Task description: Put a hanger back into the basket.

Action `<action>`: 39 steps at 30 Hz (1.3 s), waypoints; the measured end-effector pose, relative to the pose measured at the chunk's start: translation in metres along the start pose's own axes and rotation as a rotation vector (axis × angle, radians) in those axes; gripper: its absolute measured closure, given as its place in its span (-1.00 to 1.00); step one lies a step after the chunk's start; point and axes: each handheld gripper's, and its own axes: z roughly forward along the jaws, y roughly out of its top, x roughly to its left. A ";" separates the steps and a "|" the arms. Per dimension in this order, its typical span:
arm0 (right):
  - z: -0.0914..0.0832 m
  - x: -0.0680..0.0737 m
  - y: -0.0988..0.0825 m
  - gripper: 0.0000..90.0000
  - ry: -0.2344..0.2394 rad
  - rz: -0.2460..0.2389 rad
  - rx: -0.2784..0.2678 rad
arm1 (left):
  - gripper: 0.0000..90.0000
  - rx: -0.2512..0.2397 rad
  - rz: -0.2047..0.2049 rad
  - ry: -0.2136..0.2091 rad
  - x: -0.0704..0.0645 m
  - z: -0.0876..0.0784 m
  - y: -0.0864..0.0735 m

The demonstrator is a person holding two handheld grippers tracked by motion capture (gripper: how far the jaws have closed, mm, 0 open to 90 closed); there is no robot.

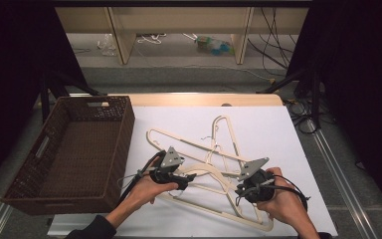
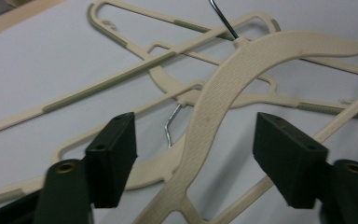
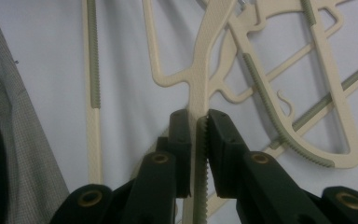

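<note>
A heap of cream plastic hangers [image 1: 189, 143] lies crossed on the white sheet. Uppermost is a wide textured hanger [image 1: 211, 169] that spans between my two grippers. My left gripper [image 1: 186, 179] is open, and one arm of that wide hanger [image 2: 223, 93] runs between its jaws [image 2: 196, 123] without either pad touching it. My right gripper [image 1: 238, 189] is shut on the same hanger's other arm [image 3: 205, 46], which is pinched between the toothed pads [image 3: 197, 116]. Thinner hangers [image 2: 121, 74] with grey-green grip strips and wire hooks lie underneath.
A dark brown woven basket [image 1: 127, 132] stands at the left, next to the sheet [image 1: 268, 129], with nothing visible inside it. Beyond the table's far edge are wooden shelf legs and cables on the floor. A checked sleeve [image 3: 23, 140] shows at the left of the right gripper view.
</note>
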 end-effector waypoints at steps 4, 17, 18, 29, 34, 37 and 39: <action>-0.001 0.001 0.000 0.78 0.003 -0.017 0.000 | -0.10 0.018 0.017 -0.041 0.001 0.006 0.003; -0.006 0.001 0.000 0.79 0.005 -0.062 -0.005 | 0.44 0.079 0.040 -0.188 0.006 0.009 0.009; -0.006 0.001 0.000 0.79 0.006 -0.068 -0.003 | 0.48 0.081 0.046 -0.190 0.006 0.008 0.010; -0.013 -0.009 -0.010 0.81 0.031 -0.146 -0.028 | 0.72 0.096 0.043 -0.296 -0.001 -0.010 0.019; -0.015 -0.011 -0.012 0.81 0.025 -0.165 -0.021 | 0.77 0.092 0.077 -0.352 -0.009 -0.018 0.021; -0.020 -0.012 -0.012 0.80 0.013 -0.166 -0.044 | 0.82 0.109 0.064 -0.382 -0.015 -0.024 0.019; -0.023 -0.013 -0.013 0.78 0.017 -0.174 -0.043 | 0.85 0.106 0.049 -0.397 -0.020 -0.026 0.018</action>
